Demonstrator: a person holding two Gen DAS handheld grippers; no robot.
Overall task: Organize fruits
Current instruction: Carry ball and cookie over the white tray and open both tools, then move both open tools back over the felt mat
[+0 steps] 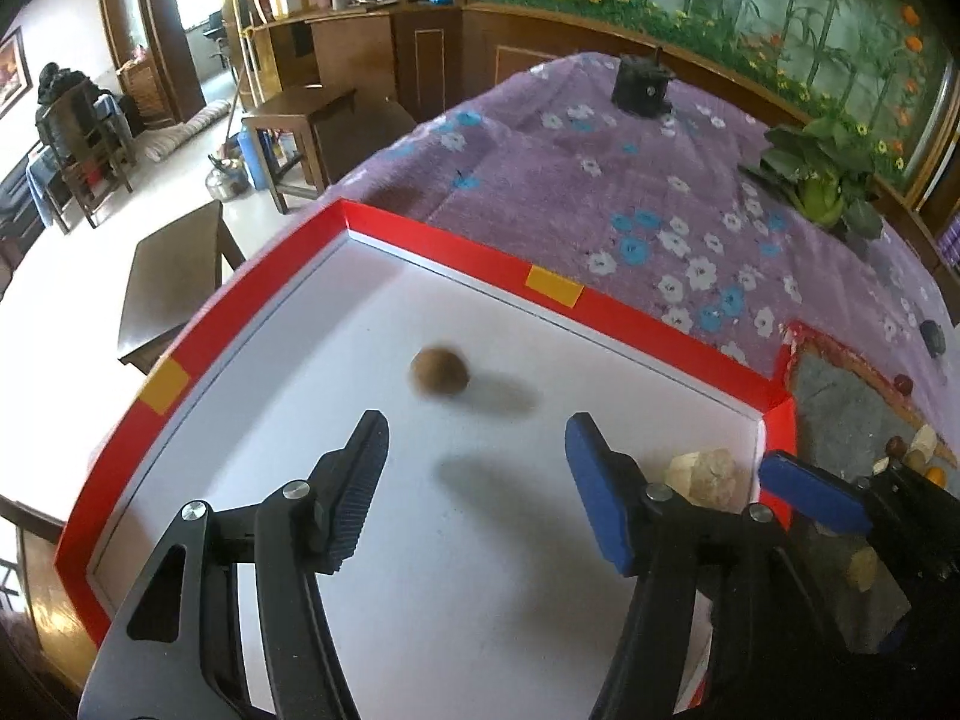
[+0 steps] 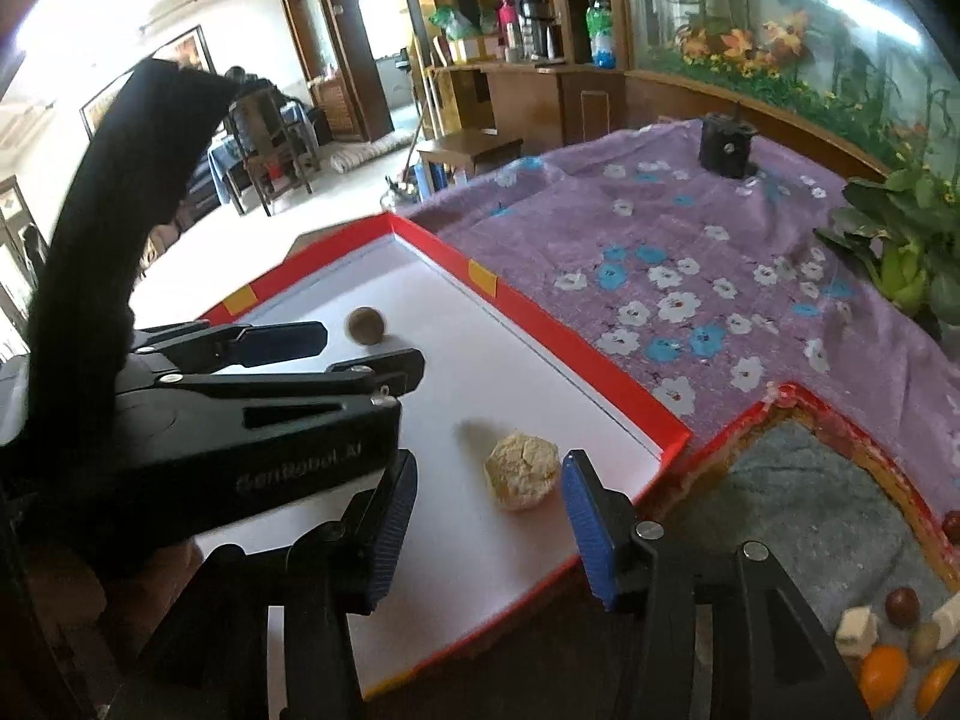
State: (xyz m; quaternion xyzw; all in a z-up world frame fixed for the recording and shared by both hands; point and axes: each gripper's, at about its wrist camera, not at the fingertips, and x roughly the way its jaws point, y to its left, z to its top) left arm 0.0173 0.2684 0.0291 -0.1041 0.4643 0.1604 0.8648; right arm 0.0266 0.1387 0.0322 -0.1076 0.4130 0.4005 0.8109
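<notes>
A red-rimmed white tray (image 1: 630, 312) lies on the table. A round brown fruit (image 1: 439, 373), smeared in the picture, rests on its floor just ahead of my left gripper (image 1: 474, 450), which is open with nothing between its pads. A pale lumpy fruit (image 2: 522, 471) lies near the tray's right corner. My right gripper (image 2: 489, 474) is open around it, the blue pad close on its right and a gap on its left. The right wrist view shows the left gripper (image 2: 372, 351) over the tray, near the brown fruit (image 2: 366, 324).
To the right of the tray lies a grey mat (image 2: 810, 480) with several small fruits (image 2: 882, 666) at its near end. A purple flowered cloth (image 1: 600, 180) covers the table. A black box (image 1: 642, 87) and a leafy plant (image 1: 822, 174) stand farther back. Wooden stools (image 1: 174, 276) stand past the left edge.
</notes>
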